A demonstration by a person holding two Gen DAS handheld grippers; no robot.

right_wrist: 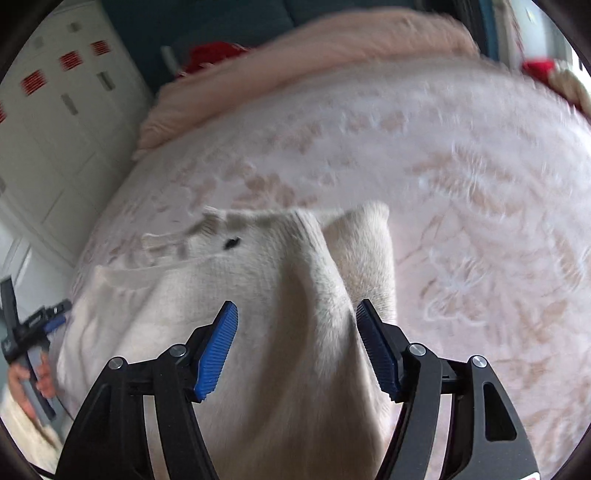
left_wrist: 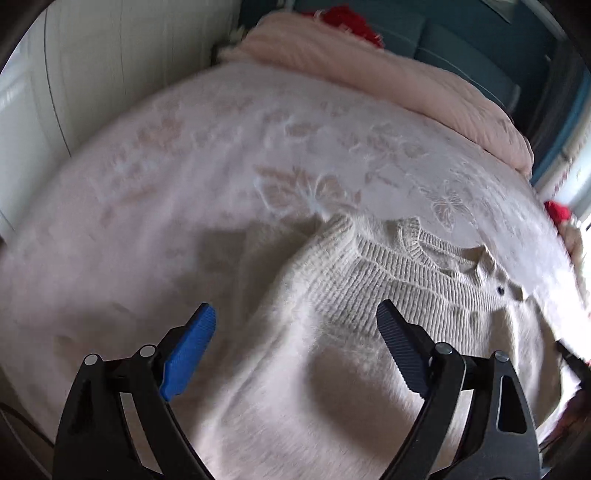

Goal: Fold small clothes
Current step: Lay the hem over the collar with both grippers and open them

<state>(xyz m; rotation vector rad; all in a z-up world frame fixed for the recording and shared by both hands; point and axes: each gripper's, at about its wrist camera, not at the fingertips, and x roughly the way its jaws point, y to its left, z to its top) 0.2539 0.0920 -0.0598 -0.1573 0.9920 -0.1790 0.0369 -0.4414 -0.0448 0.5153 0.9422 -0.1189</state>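
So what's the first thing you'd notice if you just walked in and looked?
The fluffy cream knitted sweater spread across the bed, right below both open grippers. Under it lies a pale pink blanket patterned with butterflies, and at the far end sits a folded pink quilt with something bright red behind it. The left gripper and right gripper hover above the sweater, holding nothing.

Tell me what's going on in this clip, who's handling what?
A person is working on a cream knit sweater spread over a pink patterned blanket on a bed. Both tongs are open above it: the left tongs over the body near the ribbed collar, the right tongs over a raised ridge of fabric. Neither grips anything, and the frames are motion-blurred.
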